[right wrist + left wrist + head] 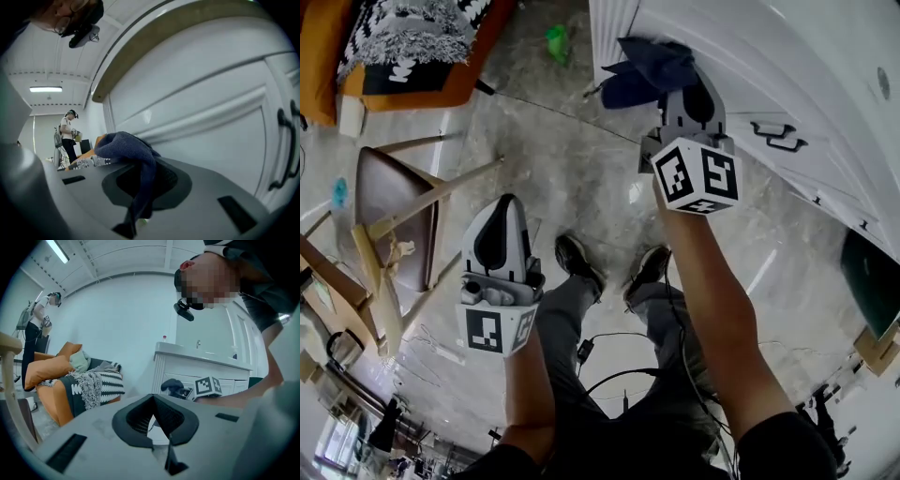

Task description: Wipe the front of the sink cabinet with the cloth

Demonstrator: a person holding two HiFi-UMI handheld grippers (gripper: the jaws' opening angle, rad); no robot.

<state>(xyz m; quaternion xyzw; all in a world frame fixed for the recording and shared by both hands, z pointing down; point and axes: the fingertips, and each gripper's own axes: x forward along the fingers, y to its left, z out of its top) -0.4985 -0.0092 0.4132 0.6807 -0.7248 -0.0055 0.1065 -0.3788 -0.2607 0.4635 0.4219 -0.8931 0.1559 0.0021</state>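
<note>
**Meanwhile, the cloth was at the cabinet front**

Nearest, the left gripper [153, 401] hung low, its jaws pressed together on nothing. Farther out, the right gripper [140, 176] pinched the dark blue cloth [649, 64], bunched just beside the white sink cabinet [787, 80] front.

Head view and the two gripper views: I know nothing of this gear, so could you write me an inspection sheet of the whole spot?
Surface: white cabinet front, dark handles; no dirt made out.
Job's things: dark blue cloth by the cabinet's end.
Clutter: green thing on floor.
Grippers: right gripper shut on cloth; left gripper shut, empty.
Cables: black cable across floor.
Surroundings: chair, orange sofa, another person.
</note>
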